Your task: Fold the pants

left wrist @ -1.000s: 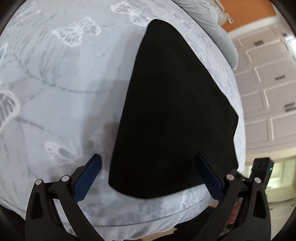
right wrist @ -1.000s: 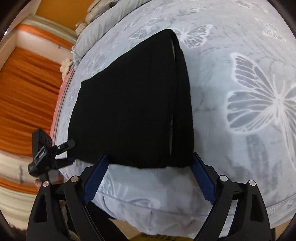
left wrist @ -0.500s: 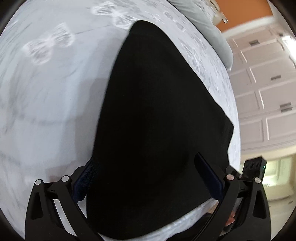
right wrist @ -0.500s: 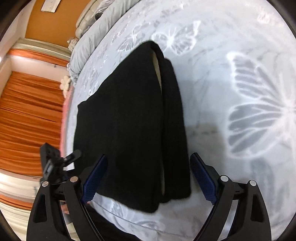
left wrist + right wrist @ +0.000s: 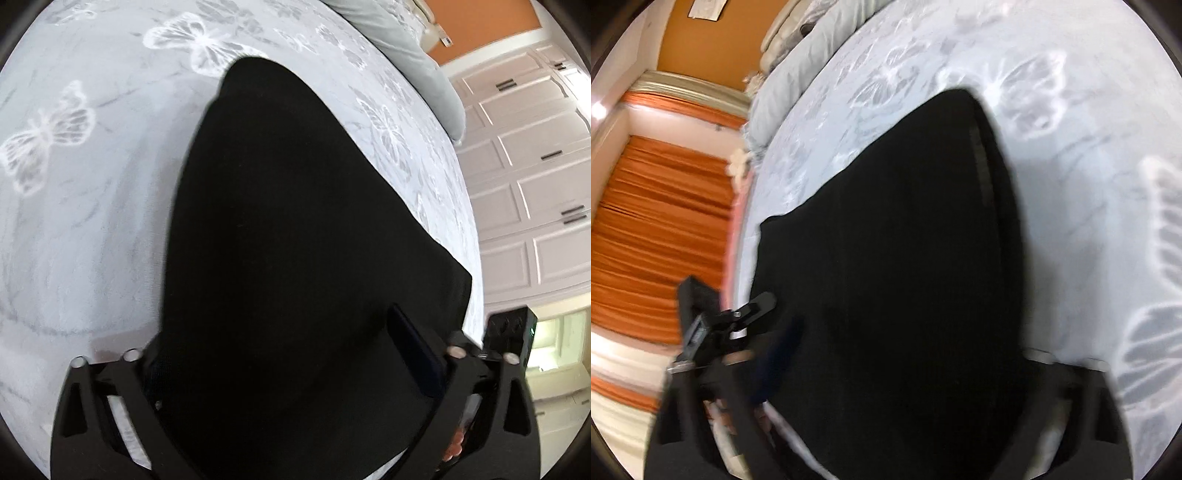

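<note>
1. black pants (image 5: 295, 240) lie on the bed (image 5: 92, 221), long axis running straight ahead from both jaws.
2. left gripper (image 5: 291, 354) and right gripper (image 5: 901, 354), jaws spread, straddle the near edge equally.

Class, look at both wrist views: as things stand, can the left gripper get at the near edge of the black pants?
Probably yes. The left gripper is open, its fingers straddling the near end of the pants on the bed. Nothing lies between them.

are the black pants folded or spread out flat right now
Folded. The black pants lie as a compact stack on the butterfly bedsheet, with doubled layers showing along their right edge in the right wrist view.
</note>
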The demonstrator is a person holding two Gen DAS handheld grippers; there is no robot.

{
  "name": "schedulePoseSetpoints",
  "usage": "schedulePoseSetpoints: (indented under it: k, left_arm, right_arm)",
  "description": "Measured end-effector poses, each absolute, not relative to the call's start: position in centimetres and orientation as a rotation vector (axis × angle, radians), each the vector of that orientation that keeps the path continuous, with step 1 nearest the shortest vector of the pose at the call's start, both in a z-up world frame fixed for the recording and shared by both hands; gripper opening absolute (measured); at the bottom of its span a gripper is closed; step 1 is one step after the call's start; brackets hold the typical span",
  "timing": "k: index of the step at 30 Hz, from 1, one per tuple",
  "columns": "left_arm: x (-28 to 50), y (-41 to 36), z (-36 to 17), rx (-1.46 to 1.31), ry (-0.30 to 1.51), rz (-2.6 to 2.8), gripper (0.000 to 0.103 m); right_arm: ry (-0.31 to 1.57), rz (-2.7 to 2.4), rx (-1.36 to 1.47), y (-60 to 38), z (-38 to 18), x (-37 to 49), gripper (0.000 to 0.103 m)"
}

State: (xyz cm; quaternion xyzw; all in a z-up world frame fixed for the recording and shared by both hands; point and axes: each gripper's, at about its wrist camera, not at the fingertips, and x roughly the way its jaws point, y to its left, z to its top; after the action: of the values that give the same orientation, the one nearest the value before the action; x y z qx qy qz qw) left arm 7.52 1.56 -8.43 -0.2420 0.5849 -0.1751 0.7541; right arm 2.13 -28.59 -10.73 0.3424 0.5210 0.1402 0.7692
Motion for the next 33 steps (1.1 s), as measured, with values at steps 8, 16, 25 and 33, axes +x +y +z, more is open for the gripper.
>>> schedulePoseSetpoints:
  k: [8, 16, 25, 33]
  left_arm:
    - [6.1, 3.5, -6.9, -0.579, 1.237, -0.413, 0.036]
    - [2.6, 2.5, -0.6, -0.456, 1.080, -0.474, 0.035]
    - [0.7, 4.2, 6.2, -0.440, 0.903, -0.498, 0.035]
    - [2.3, 4.9, 12.2, -0.414, 0.777, -0.485, 0.035]
  right_arm:
    - [1.039, 0.324, 0.695, -27.9, -8.4, 0.4, 0.038]
    - [0.935, 0.389, 0.651, -26.6, -3.5, -2.3, 0.037]
    - [0.764, 0.435, 0.588, -25.5, 3.2, -3.8, 0.037]
    - [0.647, 0.477, 0.540, -24.3, 8.6, -1.5, 0.037]
